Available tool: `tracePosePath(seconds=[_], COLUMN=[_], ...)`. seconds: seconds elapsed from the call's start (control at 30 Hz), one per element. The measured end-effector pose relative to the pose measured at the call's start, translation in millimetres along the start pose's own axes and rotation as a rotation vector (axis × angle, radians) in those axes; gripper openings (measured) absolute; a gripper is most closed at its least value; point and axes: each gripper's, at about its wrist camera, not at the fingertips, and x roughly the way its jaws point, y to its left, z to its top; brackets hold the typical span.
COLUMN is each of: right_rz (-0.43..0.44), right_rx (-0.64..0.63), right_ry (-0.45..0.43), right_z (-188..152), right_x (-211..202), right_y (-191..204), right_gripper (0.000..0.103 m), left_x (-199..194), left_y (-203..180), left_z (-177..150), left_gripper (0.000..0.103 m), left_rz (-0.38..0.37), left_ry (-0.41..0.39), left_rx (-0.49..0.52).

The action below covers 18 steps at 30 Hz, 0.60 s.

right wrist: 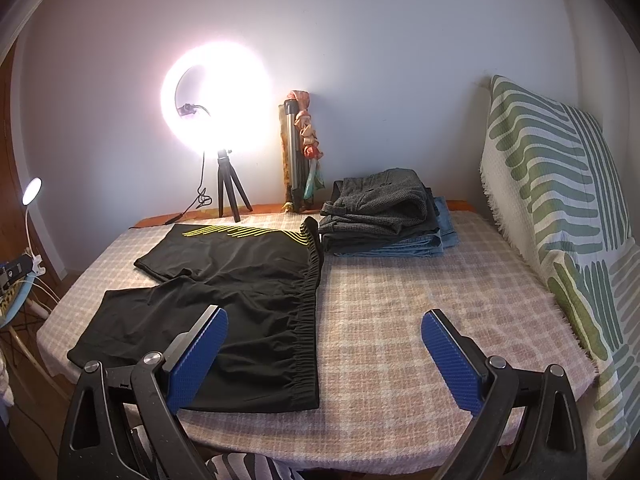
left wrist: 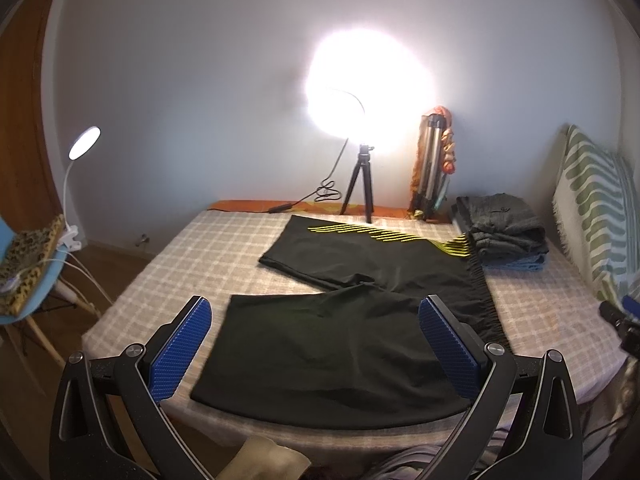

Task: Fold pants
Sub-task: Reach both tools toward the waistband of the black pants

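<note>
Black shorts with yellow stripes [left wrist: 344, 344] lie spread flat on the checked bed cover [left wrist: 224, 240], legs pointing left and the gathered waistband [right wrist: 310, 320] to the right. They also show in the right wrist view [right wrist: 240, 304]. My left gripper [left wrist: 316, 344] is open and empty, hovering above the near leg. My right gripper [right wrist: 324, 356] is open and empty, above the near end of the waistband. The bed cover shows in the right wrist view [right wrist: 400, 300] too.
A pile of folded clothes [right wrist: 384, 216] sits at the back right of the bed. A ring light on a small tripod [right wrist: 228, 196] and a folded tripod [right wrist: 298, 160] stand against the wall. A patterned cushion [right wrist: 560, 208] leans at the right. A chair with a clip lamp [left wrist: 36, 264] stands at the left.
</note>
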Motion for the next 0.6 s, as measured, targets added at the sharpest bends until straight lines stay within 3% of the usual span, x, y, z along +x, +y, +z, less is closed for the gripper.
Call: tracePosePath(seconds=[0.23,0.33,0.5,0.6], right_rz=[0.006,0.001,0.012,0.012], right_rx=[-0.03,-0.062,-0.088,-0.131], right_ry=[0.001,-0.004,-0.025,-0.027], right_z=[2,7,18,30], right_x=[7,11,19,29], right_y=[0,3,3,7], right_gripper=[0.098,0.098,0.098,0.098], left_x=[27,37,53,70], left_y=[36,50,75,80], left_z=[-8,-10,-16,-10], left_gripper=[0.103,0.103,0.103,0.103], left_rz=[-0.007,0.017,-0.034,-0.013], left_ry=[0.068,0.073,0.083,0.097], left_rx=[-0.012,0.006,0.002,0.039])
